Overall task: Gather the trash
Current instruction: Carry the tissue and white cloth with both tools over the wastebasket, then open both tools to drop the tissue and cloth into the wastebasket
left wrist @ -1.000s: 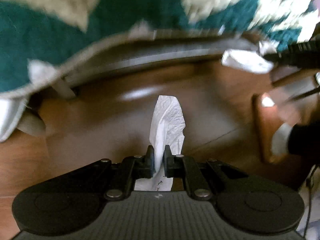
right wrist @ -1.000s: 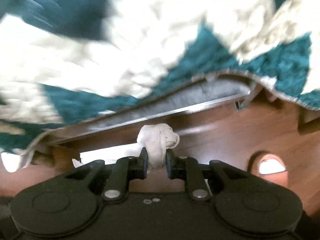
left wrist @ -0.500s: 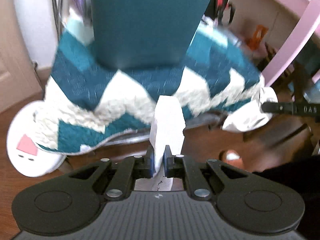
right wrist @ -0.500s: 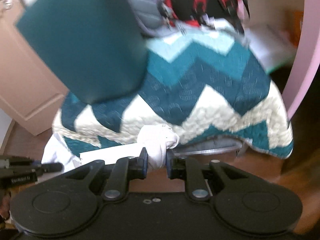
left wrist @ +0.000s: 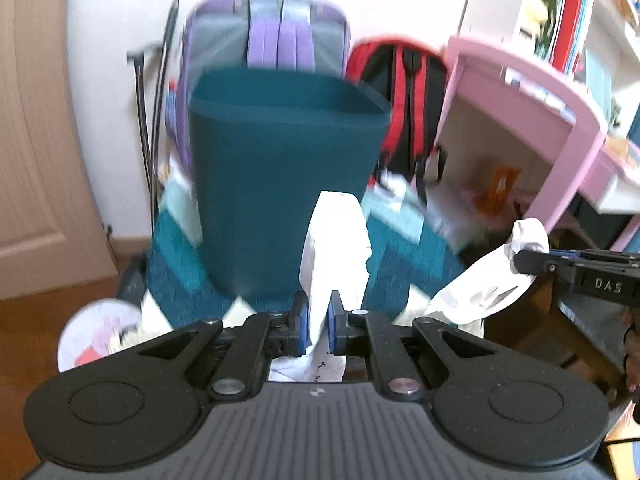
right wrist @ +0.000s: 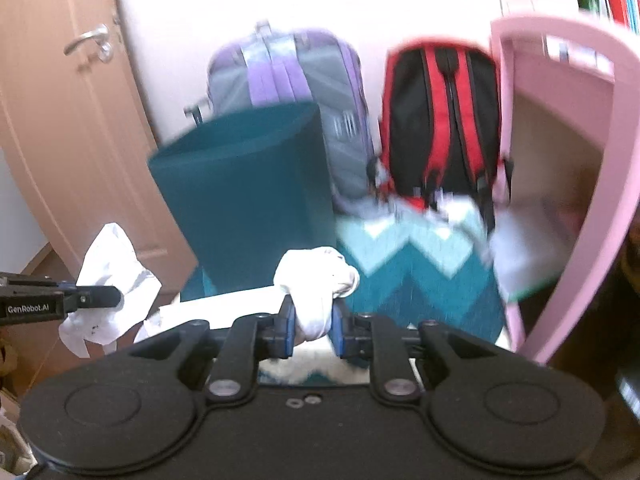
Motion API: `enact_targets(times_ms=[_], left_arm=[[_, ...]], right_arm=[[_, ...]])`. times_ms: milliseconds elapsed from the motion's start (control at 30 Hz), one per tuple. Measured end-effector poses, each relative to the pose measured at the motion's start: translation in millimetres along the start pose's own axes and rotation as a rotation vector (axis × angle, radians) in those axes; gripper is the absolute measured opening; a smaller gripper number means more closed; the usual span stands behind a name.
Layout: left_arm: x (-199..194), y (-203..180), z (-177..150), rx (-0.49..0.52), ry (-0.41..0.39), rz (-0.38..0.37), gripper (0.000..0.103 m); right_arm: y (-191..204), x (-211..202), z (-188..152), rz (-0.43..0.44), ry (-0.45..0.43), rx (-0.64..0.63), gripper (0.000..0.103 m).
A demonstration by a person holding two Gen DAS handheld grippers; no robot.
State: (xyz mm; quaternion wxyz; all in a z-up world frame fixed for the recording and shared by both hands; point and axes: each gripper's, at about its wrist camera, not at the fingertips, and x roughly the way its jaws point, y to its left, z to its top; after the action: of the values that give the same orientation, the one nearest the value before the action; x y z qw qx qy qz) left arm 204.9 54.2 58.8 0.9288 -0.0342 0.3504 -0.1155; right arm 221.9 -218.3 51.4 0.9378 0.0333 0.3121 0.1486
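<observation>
Backpacks (left wrist: 268, 36) behind bin (left wrist: 280, 176) (blurred)

Bin (left wrist: 280, 184) interior hidden, bkgd blurred

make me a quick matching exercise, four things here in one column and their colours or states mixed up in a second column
Things:
1. bin
2. left gripper
3. backpack beside the desk
4. desk

Colours or states:
A. pink
B. teal, open top
C. black and red
D. shut on a flat white tissue

Pairs: 1-B, 2-D, 3-C, 4-A
</observation>
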Motion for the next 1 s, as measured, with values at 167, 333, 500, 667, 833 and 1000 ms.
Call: enact_targets(times_ms=[167, 333, 500, 667, 833, 1000], left_arm=[[-17.5, -12.6, 47.8, -0.008, -0.086, 0.022, 0.009], [-23.9, -18.9, 96.3, -0.002, -0.155, 0.072, 0.009], [-21.3, -20.4, 142.7, 0.006, -0.21, 0.115, 0.009], [1.5, -16.5, 173.5, 0.026, -0.221, 0.16, 0.009], [41.9, -4.3, 189.5, 0.042, -0.178, 0.207, 0.009], [87.0, 11.2, 189.1, 0.035, -0.104, 0.219, 0.009]], right_arm=[[13.4, -6.9, 48.5, -0.009, -0.073, -0.066, 0.018], [31.4, -5.8, 97.3, 0.0, -0.144, -0.123, 0.018], [50.6, 7.8, 139.6, -0.023, -0.2, -0.184, 0.018], [61.8, 35.8, 164.6, -0.047, -0.204, -0.207, 0.018], [66.7, 75.7, 175.5, -0.073, -0.169, -0.227, 0.018], [66.4, 120.0, 172.3, -0.094, -0.105, -0.246, 0.018]])
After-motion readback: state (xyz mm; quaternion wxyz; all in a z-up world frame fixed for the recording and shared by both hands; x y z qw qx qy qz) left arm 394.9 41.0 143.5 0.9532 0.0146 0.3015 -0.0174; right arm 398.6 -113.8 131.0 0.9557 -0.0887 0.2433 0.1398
